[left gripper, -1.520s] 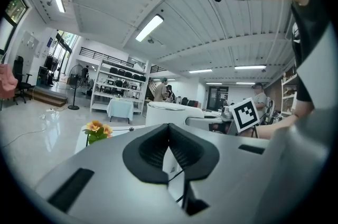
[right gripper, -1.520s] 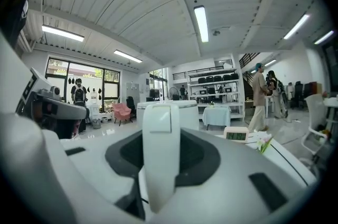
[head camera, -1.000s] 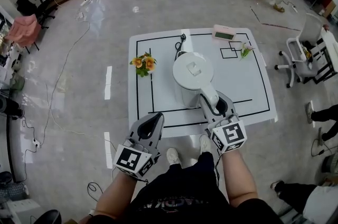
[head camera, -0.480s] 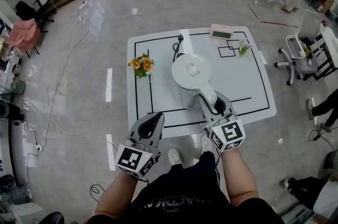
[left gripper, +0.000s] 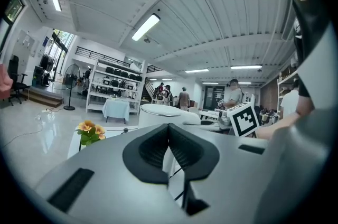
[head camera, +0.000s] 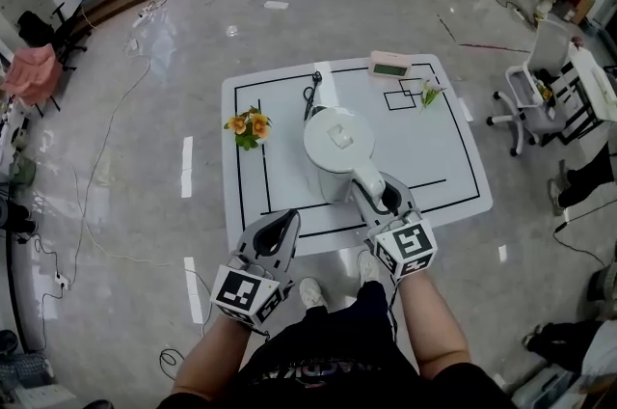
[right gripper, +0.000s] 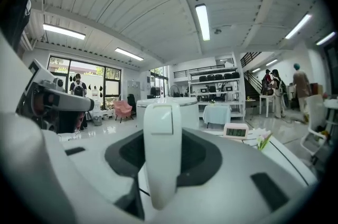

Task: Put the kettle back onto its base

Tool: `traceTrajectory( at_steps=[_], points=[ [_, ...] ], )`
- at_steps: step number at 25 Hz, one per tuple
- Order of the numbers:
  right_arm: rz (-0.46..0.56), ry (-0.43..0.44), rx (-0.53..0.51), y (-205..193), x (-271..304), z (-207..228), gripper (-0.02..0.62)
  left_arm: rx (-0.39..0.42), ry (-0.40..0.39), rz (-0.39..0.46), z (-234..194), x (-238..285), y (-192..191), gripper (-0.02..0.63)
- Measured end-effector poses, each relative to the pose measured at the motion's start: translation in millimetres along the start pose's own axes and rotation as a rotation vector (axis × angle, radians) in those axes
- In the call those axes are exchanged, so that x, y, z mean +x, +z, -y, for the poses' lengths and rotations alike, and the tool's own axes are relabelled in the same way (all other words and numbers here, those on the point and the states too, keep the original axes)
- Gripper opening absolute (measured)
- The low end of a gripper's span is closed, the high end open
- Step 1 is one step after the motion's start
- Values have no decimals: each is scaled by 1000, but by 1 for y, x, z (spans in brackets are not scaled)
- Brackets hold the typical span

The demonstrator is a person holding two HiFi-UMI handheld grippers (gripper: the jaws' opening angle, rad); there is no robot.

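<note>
Gripping the white kettle (head camera: 337, 147) by its handle (head camera: 369, 177) with the right tool (head camera: 387, 198): jaws part-way apart, pressed on either side of the handle, with the upright handle filling the gap in the right gripper view. Placing of the kettle: over the middle of the white table (head camera: 434, 156), a little toward the near edge, lid closed, handle turned to the near edge. Impossible to tell whether standing on the table or lifted just clear of it; likewise hidden, whatever lies beneath.

Holding the left tool (head camera: 281, 224) shut and empty, jaws pressed together with nothing between, just off the table's near edge, left of the kettle and apart from it.

Elsewhere on the table:
- orange flowers (head camera: 245, 123) by the left edge
- a looped black cord (head camera: 310, 93) just beyond the kettle, toward the far edge
- a pink digital clock (head camera: 390, 65) at the far edge
- a small green sprig (head camera: 428, 93) near the far right corner
- black lines (head camera: 266, 180) marking out rectangles

Below the near edge, on the glossy floor (head camera: 145, 137), white shoes (head camera: 312, 291) between the two forearms. Off the right edge, a white office chair (head camera: 525, 103).
</note>
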State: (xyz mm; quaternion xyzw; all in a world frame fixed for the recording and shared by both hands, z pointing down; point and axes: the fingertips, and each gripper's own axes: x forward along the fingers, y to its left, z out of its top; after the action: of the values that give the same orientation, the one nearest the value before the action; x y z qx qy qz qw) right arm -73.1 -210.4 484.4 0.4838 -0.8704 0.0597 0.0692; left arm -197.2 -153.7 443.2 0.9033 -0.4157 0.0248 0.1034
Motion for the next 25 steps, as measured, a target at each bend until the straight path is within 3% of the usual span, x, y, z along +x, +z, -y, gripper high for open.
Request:
traceTrajectory(
  at_steps=[5, 10, 19, 25],
  points=[
    [-49, -7, -35, -6, -9, -5, 193, -15, -52, -9, 9, 4, -5, 5],
    [-63, -62, -51, -2, -30, -1, 212, -26, -122, -13, 23, 10, -8, 5],
    [17, -198, -65, 36, -92, 25, 212, -25, -218, 20, 62, 25, 2, 8],
    [64, -218, -68, 55, -128, 42, 212, -20, -226, 39, 94, 35, 6, 8]
  ],
)
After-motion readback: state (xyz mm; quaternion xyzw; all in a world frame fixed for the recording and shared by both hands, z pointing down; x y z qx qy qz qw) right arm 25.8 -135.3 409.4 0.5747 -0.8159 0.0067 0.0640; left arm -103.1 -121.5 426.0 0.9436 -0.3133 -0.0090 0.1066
